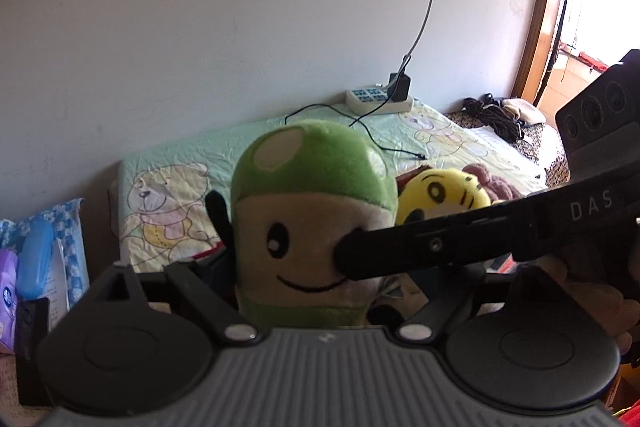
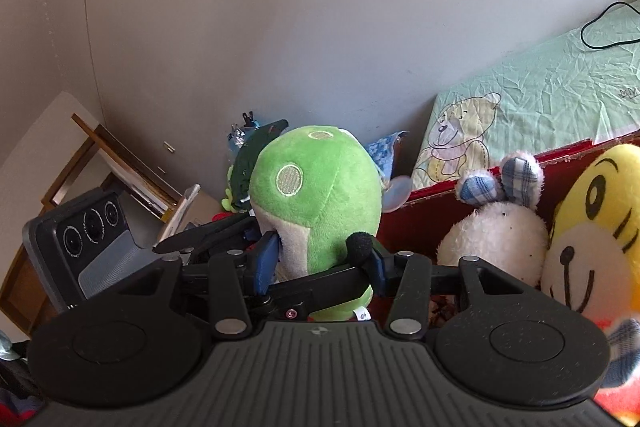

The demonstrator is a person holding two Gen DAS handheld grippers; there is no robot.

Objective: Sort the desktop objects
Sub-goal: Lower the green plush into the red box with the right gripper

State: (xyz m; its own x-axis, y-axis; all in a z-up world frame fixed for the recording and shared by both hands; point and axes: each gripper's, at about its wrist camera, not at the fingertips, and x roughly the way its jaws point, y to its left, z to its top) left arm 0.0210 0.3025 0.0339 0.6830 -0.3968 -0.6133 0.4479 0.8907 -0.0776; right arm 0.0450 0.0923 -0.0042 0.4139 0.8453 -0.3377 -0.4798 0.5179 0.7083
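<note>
right gripper: blue pads pinch green mushroom plush at its pale stem, plush upright, dead center | left gripper: fingers hidden behind plush, grip can't tell | yellow tiger plush at 3 o'clock in red box, white bunny plush touching it | bear-print sheet behind, power strip at 1 o'clock by wall

Both claws are matte black with round pivot discs, silver rivets and ribbed grey housings (one finger stamped "DAS").
</note>
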